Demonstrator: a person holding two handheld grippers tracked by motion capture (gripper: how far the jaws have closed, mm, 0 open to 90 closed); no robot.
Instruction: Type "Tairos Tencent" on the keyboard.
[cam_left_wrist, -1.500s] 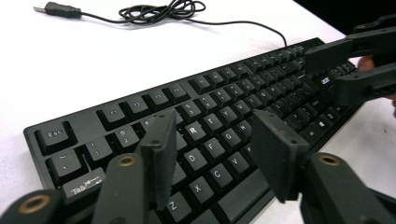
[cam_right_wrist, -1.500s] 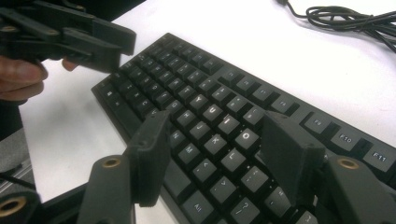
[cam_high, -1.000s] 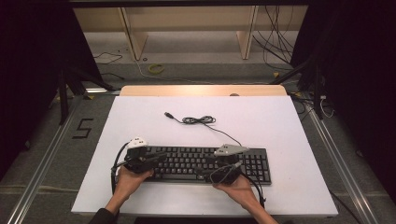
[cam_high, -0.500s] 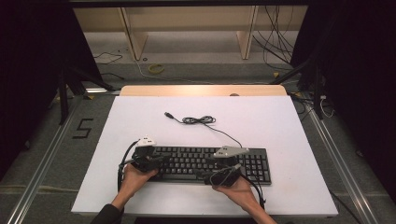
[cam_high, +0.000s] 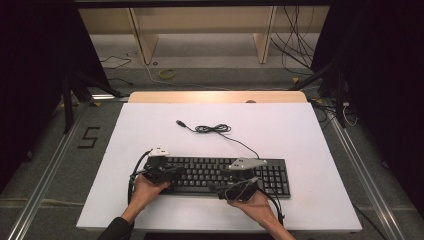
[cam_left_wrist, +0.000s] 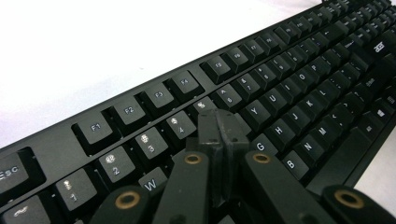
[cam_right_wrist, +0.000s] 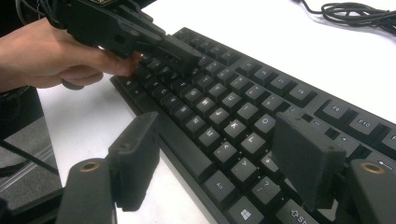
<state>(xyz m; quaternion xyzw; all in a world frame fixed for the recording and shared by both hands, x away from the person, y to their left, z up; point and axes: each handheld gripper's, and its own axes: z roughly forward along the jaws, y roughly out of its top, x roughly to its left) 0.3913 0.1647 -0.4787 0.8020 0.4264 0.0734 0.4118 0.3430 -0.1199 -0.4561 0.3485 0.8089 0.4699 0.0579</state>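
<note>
Here, the left gripper (cam_left_wrist: 219, 128) is seen clenched, its two jaws pressed flat together with nothing between them, and its tips are held over the letter keys at the left part of the black keyboard (cam_high: 220, 175), near the R and T keys. In the high view this left gripper (cam_high: 172, 171) is placed at about nine o'clock from the keyboard's middle. The right gripper (cam_right_wrist: 219, 154) is released: its jaws have just been opening and are spread wide above the lower key rows, with no thing gripped between them. The keyboard is lying flat on the white table (cam_high: 300, 135), at the near side. Its cable (cam_high: 212, 129) is coiled at about twelve o'clock from it.
</note>
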